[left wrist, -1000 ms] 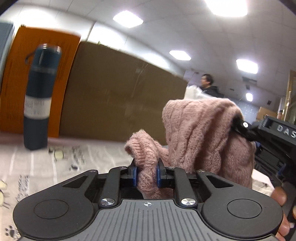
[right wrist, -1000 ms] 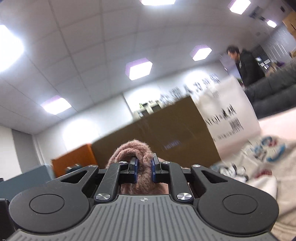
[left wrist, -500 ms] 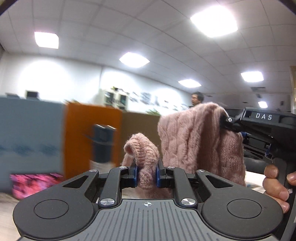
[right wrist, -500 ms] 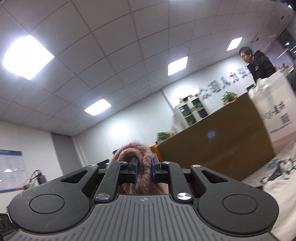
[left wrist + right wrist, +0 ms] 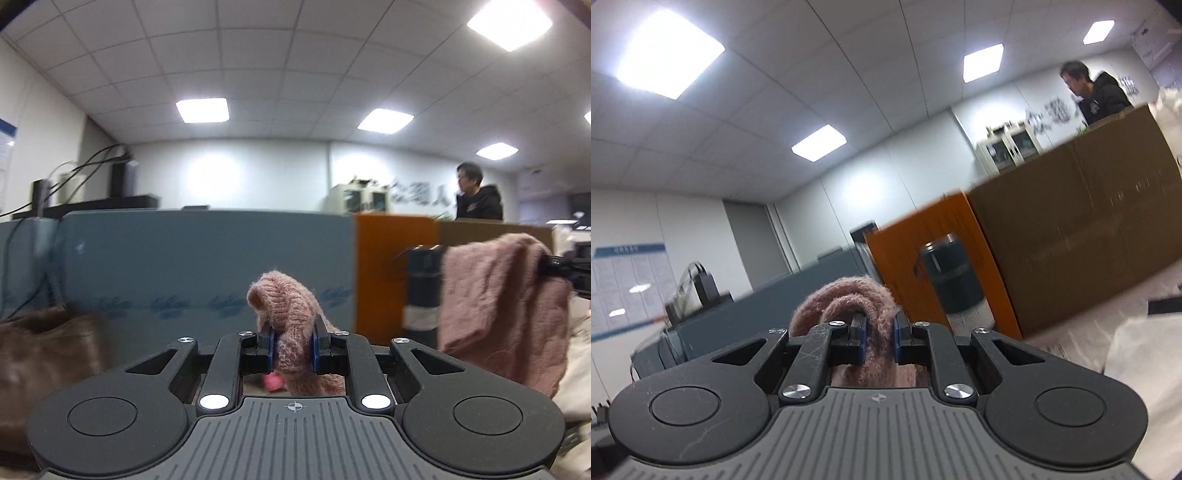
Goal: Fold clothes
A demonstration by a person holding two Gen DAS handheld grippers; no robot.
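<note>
Between its blue pads, the left gripper pinched a fold of the pink knit sweater, held level and raised. Rightward, the right gripper, tilted upward, clamped another bunched fold, the sweater hanging between them.

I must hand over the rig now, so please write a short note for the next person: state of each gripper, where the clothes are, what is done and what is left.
Left gripper: shut on a fold of the pink knit sweater, held up in the air.
Right gripper: shut on another part of the same sweater; in the left wrist view it shows at the right edge with cloth hanging from it.
The sweater hangs between the two grippers, above the table. A dark bottle stands on the table by the orange panel.
Done: sweater picked up at two points.
Left: lay it down and fold it; no fold shows yet.
</note>
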